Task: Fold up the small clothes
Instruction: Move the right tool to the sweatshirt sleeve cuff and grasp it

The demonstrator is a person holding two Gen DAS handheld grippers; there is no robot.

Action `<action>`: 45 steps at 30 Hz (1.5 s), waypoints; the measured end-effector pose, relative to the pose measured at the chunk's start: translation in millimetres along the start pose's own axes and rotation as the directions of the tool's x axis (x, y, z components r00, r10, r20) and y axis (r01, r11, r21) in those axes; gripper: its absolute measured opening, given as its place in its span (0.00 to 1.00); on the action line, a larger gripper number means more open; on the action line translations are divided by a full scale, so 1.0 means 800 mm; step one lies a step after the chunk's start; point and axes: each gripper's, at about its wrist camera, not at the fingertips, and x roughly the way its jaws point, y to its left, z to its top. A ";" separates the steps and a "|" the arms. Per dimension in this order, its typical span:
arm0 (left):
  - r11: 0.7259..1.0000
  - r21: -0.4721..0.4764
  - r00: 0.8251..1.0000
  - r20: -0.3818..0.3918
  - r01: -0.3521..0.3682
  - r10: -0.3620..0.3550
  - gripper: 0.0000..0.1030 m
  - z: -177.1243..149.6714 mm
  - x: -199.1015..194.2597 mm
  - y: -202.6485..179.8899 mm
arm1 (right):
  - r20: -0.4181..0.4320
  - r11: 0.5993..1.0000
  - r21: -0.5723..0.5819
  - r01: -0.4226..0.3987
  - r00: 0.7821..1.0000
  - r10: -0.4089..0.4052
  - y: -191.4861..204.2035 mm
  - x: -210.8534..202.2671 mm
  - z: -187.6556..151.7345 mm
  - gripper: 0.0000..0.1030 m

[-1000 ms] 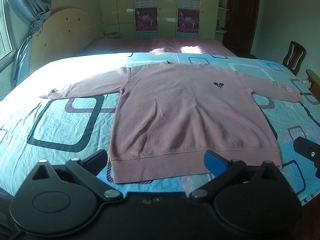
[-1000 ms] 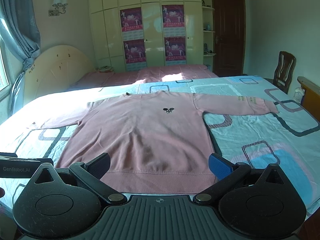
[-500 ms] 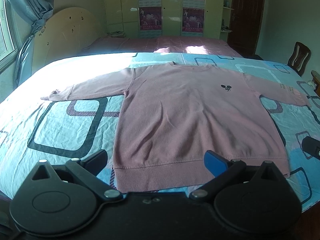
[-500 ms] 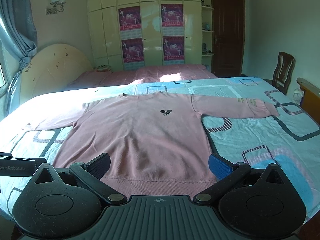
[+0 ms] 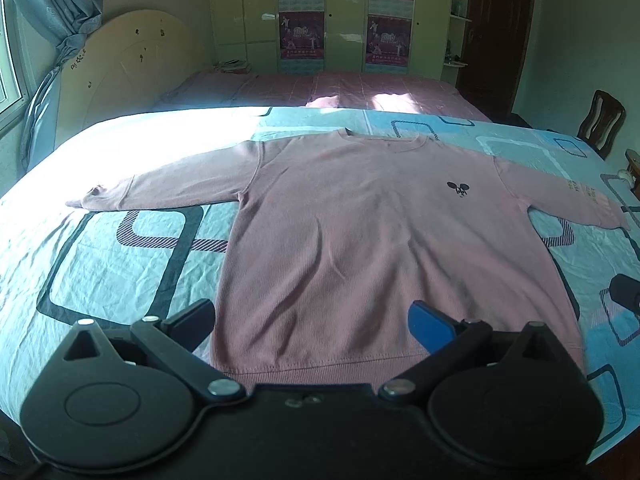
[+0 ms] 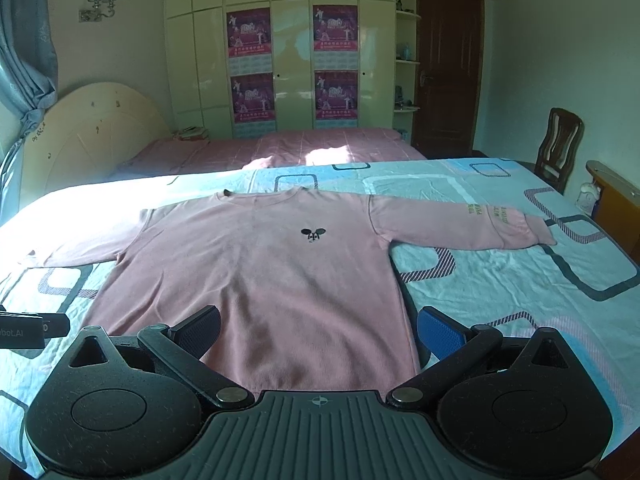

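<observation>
pink sweatshirt (image 5: 360,240) flat on bed (image 5: 120,264), front up, sleeves spread, hem nearest you. over last second both claws advanced over hem; garment itself unmoved, no fold begun. your left claw (image 5: 312,320) wide, holding nothing, above hem's left part. your right claw (image 6: 320,330) wide, holding nothing, above right hem corner. judgement: approach phase, first grasp pending.

A big bed (image 5: 120,264) has a blue sheet with dark square shapes on it. 1 pink sweater (image 5: 360,240) lies flat on the sheet, front up, with both sleeves spread out wide.
</observation>
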 end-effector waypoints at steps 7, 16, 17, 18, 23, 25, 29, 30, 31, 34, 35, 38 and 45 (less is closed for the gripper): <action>1.000 -0.004 1.000 -0.010 0.011 -0.011 1.00 0.019 0.029 -0.007 | -0.034 1.000 0.008 0.020 0.999 -0.020 -0.021 0.043 0.013 1.00; 1.000 -0.021 1.000 -0.024 -0.011 0.010 1.00 0.045 0.076 -0.015 | -0.071 0.999 0.007 0.034 0.997 -0.033 -0.045 0.100 0.036 1.00; 1.000 -0.024 1.000 -0.028 -0.014 0.013 1.00 0.048 0.081 -0.015 | -0.074 0.999 0.006 0.035 0.997 -0.035 -0.048 0.107 0.039 1.00; 0.999 -0.030 0.999 -0.030 -0.015 0.014 1.00 0.051 0.087 -0.016 | -0.077 0.999 0.005 0.038 0.996 -0.037 -0.051 0.113 0.042 1.00; 0.999 -0.039 0.999 -0.027 -0.023 0.022 1.00 0.066 0.113 -0.023 | -0.089 0.999 0.000 0.050 0.995 -0.050 -0.071 0.146 0.053 1.00; 0.999 -0.038 0.999 -0.027 -0.028 0.027 1.00 0.072 0.124 -0.028 | -0.094 0.998 0.006 0.063 0.994 -0.062 -0.085 0.159 0.057 1.00; 0.999 -0.039 1.000 -0.011 -0.029 0.029 0.99 0.083 0.142 -0.037 | -0.111 0.996 0.024 0.090 0.990 -0.087 -0.118 0.187 0.061 1.00; 0.999 -0.037 1.000 -0.007 -0.029 0.029 0.99 0.086 0.147 -0.039 | -0.116 0.995 0.029 0.094 0.989 -0.090 -0.127 0.194 0.062 1.00; 0.999 -0.034 1.000 -0.006 -0.031 0.031 0.99 0.089 0.152 -0.043 | -0.117 0.995 0.037 0.095 0.989 -0.090 -0.135 0.202 0.062 1.00; 0.999 -0.035 1.000 -0.008 -0.030 0.030 0.99 0.096 0.170 -0.050 | -0.122 0.992 0.061 0.110 0.987 -0.102 -0.162 0.223 0.063 1.00; 0.999 -0.038 1.000 -0.007 -0.025 0.025 0.99 0.098 0.174 -0.052 | -0.129 0.991 0.072 0.117 0.986 -0.107 -0.171 0.231 0.063 1.00; 0.999 -0.036 1.000 -0.010 -0.028 0.028 0.99 0.104 0.191 -0.058 | -0.118 0.987 0.094 0.128 0.986 -0.117 -0.200 0.251 0.063 1.00; 0.997 0.005 0.997 -0.026 -0.075 0.075 0.95 0.116 0.233 -0.073 | -0.153 0.965 0.141 0.222 0.968 -0.201 -0.274 0.303 0.065 0.99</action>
